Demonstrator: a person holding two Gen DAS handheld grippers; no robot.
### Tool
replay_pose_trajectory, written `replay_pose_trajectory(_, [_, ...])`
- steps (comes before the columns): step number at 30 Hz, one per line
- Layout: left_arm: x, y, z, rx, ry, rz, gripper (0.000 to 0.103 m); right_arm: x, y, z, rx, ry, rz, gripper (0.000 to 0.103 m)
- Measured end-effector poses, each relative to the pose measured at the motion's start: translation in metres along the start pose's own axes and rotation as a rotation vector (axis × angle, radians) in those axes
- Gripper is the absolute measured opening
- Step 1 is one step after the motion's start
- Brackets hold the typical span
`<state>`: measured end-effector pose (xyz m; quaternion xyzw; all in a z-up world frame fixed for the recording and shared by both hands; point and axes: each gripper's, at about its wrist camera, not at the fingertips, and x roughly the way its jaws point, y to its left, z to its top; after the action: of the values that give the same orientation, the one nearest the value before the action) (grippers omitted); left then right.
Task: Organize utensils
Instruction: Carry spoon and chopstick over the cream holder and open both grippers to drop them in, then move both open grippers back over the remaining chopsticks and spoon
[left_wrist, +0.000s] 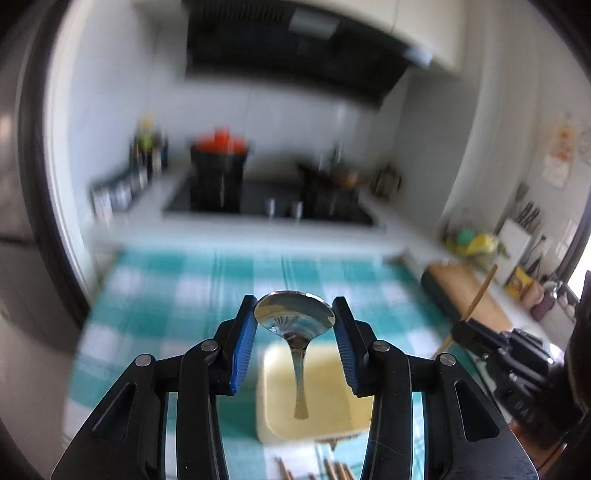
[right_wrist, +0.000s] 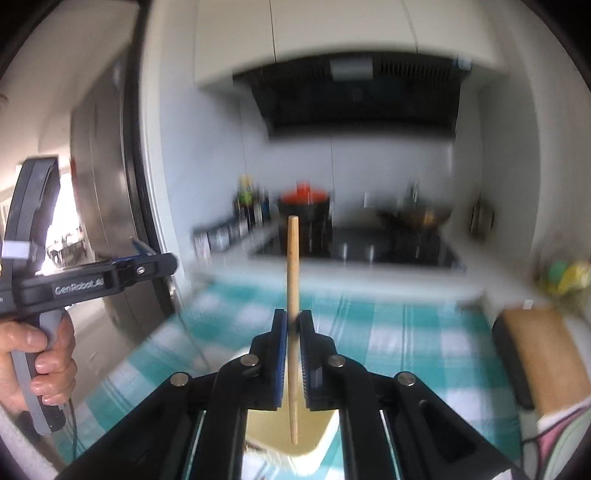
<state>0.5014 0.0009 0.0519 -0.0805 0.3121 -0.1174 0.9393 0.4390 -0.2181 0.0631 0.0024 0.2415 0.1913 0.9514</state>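
Left gripper (left_wrist: 294, 314) clamps a spoon (left_wrist: 295, 317) by its bowl, handle hanging over the yellow tray (left_wrist: 354, 410). Right gripper (right_wrist: 292, 325) pinches 1 upright chopstick (right_wrist: 293, 266) mid-length above that tray.

You're in a home kitchen — a dark range hood (right_wrist: 364, 94) at twelve o'clock hangs over a black cooktop (right_wrist: 354, 247) with pots, bottles (right_wrist: 249, 206) at ten o'clock, a checked cloth (left_wrist: 177, 295) covering the counter — a cutting board (right_wrist: 543, 350) at three o'clock.
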Motion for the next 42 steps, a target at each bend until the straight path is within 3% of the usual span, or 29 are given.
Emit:
replay_pose_trajectory(4, [0.050,0.011,-0.030,-0.012,0.157,0.001,0.041,0.049,-0.014,-0.030,0.056,0.216,0.007,0.007])
replay_pose_trajectory(9, [0.067,0.014,-0.051,-0.017,0.240,0.010,0.043,0.077,-0.025,-0.053,0.075,0.314,0.011,0.009])
replay_pose_trajectory(11, [0.061,0.013,-0.053,-0.031,0.240,0.008,0.052,0.076,-0.028,-0.054,0.088,0.314,0.008,0.013])
replay_pose_trajectory(14, [0.033,0.015,-0.056,-0.023,0.206,-0.015,0.071,0.054,-0.031,-0.052,0.103,0.274,0.007,0.039])
replay_pose_trajectory(18, [-0.017,0.019,-0.077,0.039,0.186,0.008,0.091,0.011,-0.036,-0.055,0.092,0.255,0.007,0.044])
replay_pose_trajectory(20, [-0.040,0.023,-0.104,0.072,0.204,0.048,0.095,-0.014,-0.039,-0.066,0.078,0.263,-0.007,0.051])
replay_pose_trajectory(26, [-0.072,0.032,-0.211,0.082,0.287,0.193,0.097,-0.093,-0.037,-0.141,-0.009,0.298,-0.089,0.064])
replay_pose_trajectory(31, [-0.084,0.028,-0.279,0.059,0.304,0.282,0.097,-0.137,-0.024,-0.211,-0.055,0.288,-0.209,0.065])
replay_pose_trajectory(36, [-0.091,0.017,-0.302,0.060,0.284,0.316,0.097,-0.159,-0.012,-0.257,-0.044,0.268,-0.273,0.066])
replay_pose_trajectory(42, [-0.101,0.005,-0.306,0.073,0.243,0.316,0.097,-0.164,-0.007,-0.286,-0.009,0.278,-0.309,0.066])
